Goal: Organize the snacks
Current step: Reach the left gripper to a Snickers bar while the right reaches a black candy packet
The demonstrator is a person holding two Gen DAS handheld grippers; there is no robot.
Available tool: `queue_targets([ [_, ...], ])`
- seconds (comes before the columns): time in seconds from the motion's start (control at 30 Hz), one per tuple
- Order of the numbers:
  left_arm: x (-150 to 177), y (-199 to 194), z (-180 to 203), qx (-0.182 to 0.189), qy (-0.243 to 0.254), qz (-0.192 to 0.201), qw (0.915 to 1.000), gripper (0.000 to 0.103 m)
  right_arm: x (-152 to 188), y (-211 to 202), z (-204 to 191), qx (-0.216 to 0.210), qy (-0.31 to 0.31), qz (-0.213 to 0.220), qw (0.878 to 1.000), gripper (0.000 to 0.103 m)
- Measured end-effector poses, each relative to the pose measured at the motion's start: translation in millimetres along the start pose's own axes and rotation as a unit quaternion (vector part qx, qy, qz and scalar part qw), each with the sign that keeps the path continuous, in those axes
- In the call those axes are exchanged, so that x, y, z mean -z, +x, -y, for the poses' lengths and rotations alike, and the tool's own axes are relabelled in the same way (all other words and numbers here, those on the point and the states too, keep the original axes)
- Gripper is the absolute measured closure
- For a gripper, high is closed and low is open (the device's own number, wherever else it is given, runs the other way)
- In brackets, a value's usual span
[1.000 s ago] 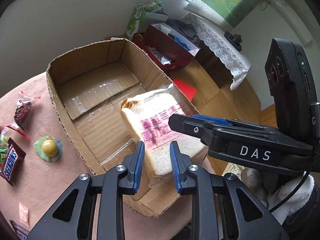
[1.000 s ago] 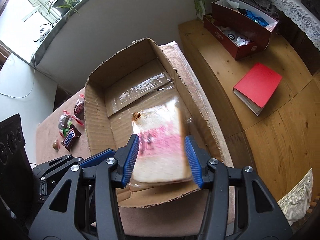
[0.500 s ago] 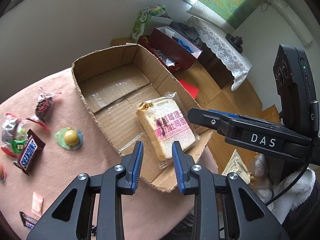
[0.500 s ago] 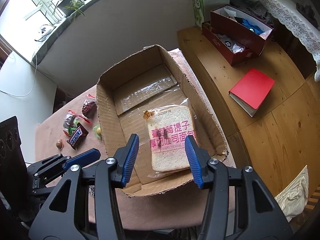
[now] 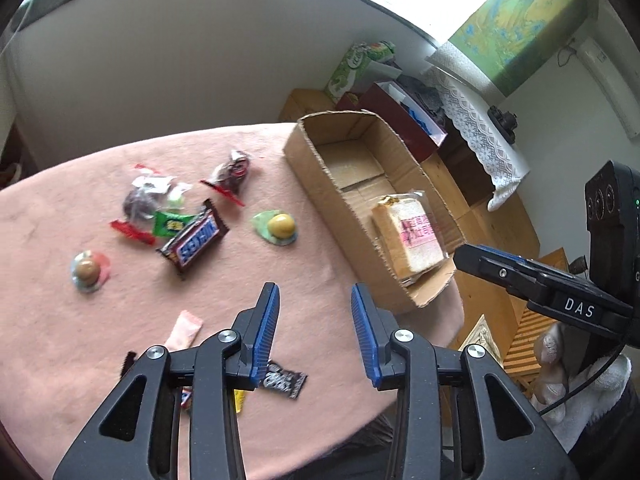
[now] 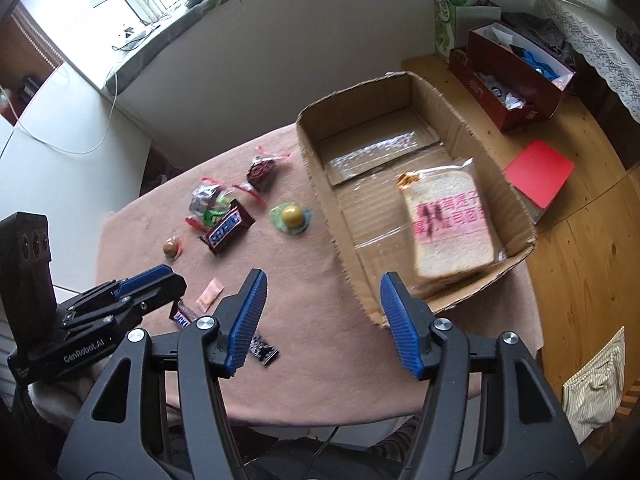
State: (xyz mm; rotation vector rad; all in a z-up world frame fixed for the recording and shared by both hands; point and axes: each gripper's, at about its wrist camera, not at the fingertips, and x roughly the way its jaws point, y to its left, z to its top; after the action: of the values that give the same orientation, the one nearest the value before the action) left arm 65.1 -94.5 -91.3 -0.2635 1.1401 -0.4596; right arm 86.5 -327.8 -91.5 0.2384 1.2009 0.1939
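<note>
A bagged bread slice with pink print (image 5: pixel 410 236) (image 6: pixel 450 224) lies in the near end of an open cardboard box (image 5: pixel 320 200) (image 6: pixel 320 196) at the right of a pink-clothed table. Loose snacks lie left of the box: a Snickers bar (image 5: pixel 196 238) (image 6: pixel 227 227), a yellow jelly cup (image 5: pixel 280 226) (image 6: pixel 291 216), dark wrapped candies (image 5: pixel 234 168) and a brown jelly cup (image 5: pixel 86 270). My left gripper (image 5: pixel 314 334) is open and empty above the table's near edge. My right gripper (image 6: pixel 322 318) is open and empty, near the box's front corner.
A small pink sachet (image 5: pixel 184 330) and a black wrapper (image 5: pixel 282 380) lie by the left fingers. Beyond the table a wooden bench holds a dark red box (image 6: pixel 516 76), a green carton (image 6: pixel 450 20) and a red book (image 6: pixel 540 172).
Both grippers have pulled back and swung left, away from the box, and both have opened wider. The bread lies released in the box. More of the table's snacks are in view.
</note>
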Motion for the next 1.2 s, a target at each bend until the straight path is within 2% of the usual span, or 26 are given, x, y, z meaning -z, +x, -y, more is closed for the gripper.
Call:
queue_targets([
  [0.13, 16.5, -16.1, -35.3, -0.014, -0.044, 0.001, 0.9989, 0.067, 19.4, 24.7, -21.8, -0.018, -0.006, -0.037, 0.999, 0.041],
  [0.3, 44.4, -26.0, -77.2, -0.025, -0.104, -0.007, 0.9942, 0.067, 44.5, 57.8, -49.2, -0.025, -0.055, -0.077, 0.995, 0.041],
  [0.57, 80.4, -15.0, -110.7, -0.023, -0.189, -0.050, 0.9805, 0.067, 66.6, 92.9, -75.9, -0.014, -0.134, -0.115, 0.984, 0.041],
  [0.77, 81.7, 7.9, -122.5, -0.010, -0.220, -0.073, 0.9727, 0.067, 74.2, 110.6, -85.6, -0.004, -0.172, -0.127, 0.977, 0.041],
  [0.93, 76.5, 23.1, -128.9, -0.019, -0.235, -0.077, 0.9687, 0.067, 77.2, 122.5, -88.8, -0.002, -0.181, -0.131, 0.975, 0.041],
  [1.2, 68.8, 34.3, -120.6, -0.054, -0.204, -0.077, 0.9745, 0.067, 79.6, 142.1, -95.1, -0.001, -0.195, -0.140, 0.971, 0.041],
])
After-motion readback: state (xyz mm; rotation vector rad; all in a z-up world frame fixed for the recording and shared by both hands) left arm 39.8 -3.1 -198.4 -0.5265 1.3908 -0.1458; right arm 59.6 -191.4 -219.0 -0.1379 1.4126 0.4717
